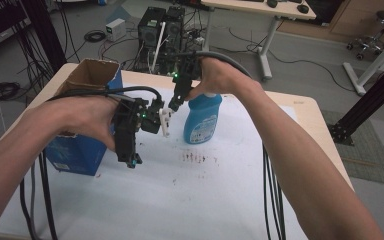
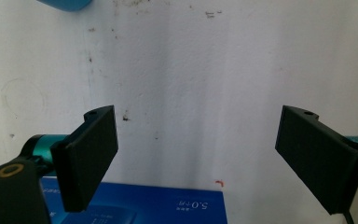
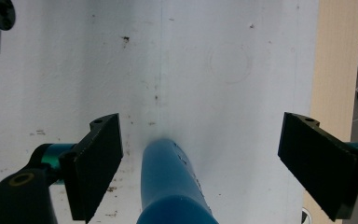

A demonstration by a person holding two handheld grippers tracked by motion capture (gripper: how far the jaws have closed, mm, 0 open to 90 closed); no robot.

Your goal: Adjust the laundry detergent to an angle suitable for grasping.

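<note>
two claws spread | left claw [image 2: 196, 161], right claw [image 3: 200, 165] | rounded glossy blue plastic bottle [image 3: 175, 186] between jaws, unpinched

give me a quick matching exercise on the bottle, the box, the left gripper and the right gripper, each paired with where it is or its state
Things:
1. blue bottle
2. blue cardboard box
3. left gripper
4. right gripper

Places or states:
a. open, above the bottle
b. standing upright mid-table
c. open, nothing between its jaws, beside the box
d. at the table's left edge, top flaps open

Pairs: 1-b, 2-d, 3-c, 4-a
</note>
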